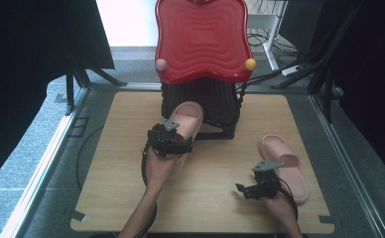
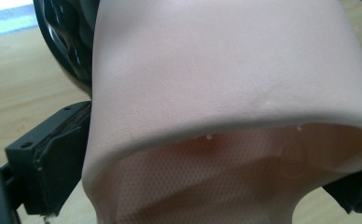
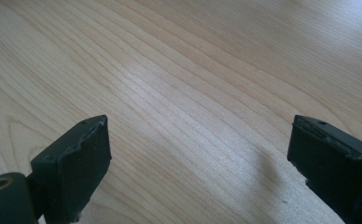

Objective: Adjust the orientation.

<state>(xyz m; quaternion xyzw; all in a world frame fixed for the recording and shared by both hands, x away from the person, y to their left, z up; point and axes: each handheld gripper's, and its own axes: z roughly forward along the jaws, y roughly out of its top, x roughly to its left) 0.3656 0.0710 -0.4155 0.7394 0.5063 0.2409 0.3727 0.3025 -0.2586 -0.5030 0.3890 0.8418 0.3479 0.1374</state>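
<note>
A pink slipper is held up off the wooden table, its toe pointing toward the black wicker rack. My left gripper is shut on that slipper; in the left gripper view the slipper's strap lies between the two black jaws. The second pink slipper lies flat on the table at the right. Just left of its heel my right gripper is open, low over the table, and the right gripper view has bare wood between its jaws.
A red wavy-edged plastic tray sits on top of the black wicker rack at the table's far middle, with a pink ball and a yellow ball at its corners. Dark curtains and stand legs flank the table.
</note>
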